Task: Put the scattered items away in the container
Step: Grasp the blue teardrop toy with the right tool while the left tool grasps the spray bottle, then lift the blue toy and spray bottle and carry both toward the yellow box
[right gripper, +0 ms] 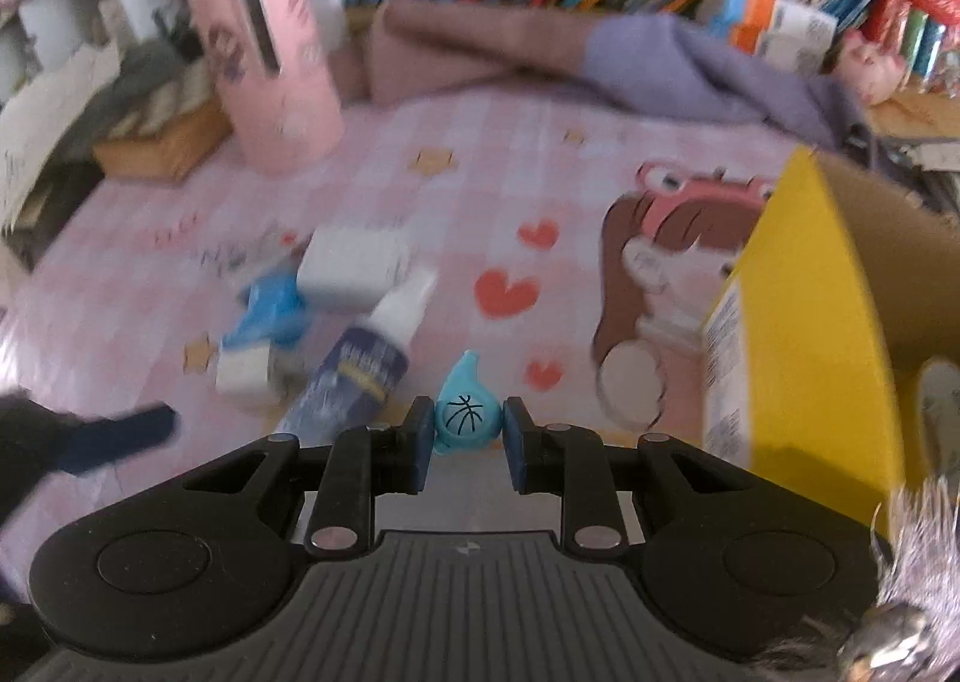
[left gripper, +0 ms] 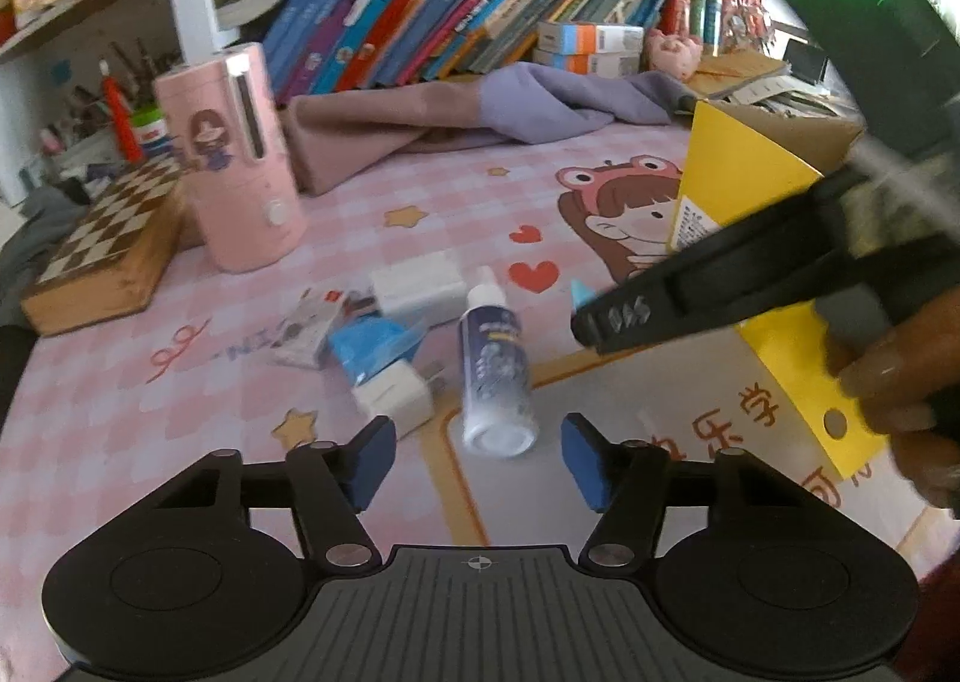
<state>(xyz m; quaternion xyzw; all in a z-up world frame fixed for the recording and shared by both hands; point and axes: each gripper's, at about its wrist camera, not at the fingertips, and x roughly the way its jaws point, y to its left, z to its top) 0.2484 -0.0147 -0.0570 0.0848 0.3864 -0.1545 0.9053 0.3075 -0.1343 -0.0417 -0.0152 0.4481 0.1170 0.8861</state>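
Left wrist view: left gripper (left gripper: pixel 478 457) released, pads either side of the spray bottle's (left gripper: pixel 497 376) base without touching; right gripper (left gripper: pixel 591 325) crosses in, hiding most of the blue item. Right wrist view, blurred: right gripper (right gripper: pixel 467 425) grasping the blue teardrop piece (right gripper: pixel 466 409) above the mat; yellow box (right gripper: pixel 810 322) cut off at right.

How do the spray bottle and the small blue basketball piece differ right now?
The spray bottle lies free on the mat between the open left gripper fingers; the blue basketball piece is pinched in the shut right gripper. The bottle is much larger, white-capped, dark-labelled; the piece is plain light blue.
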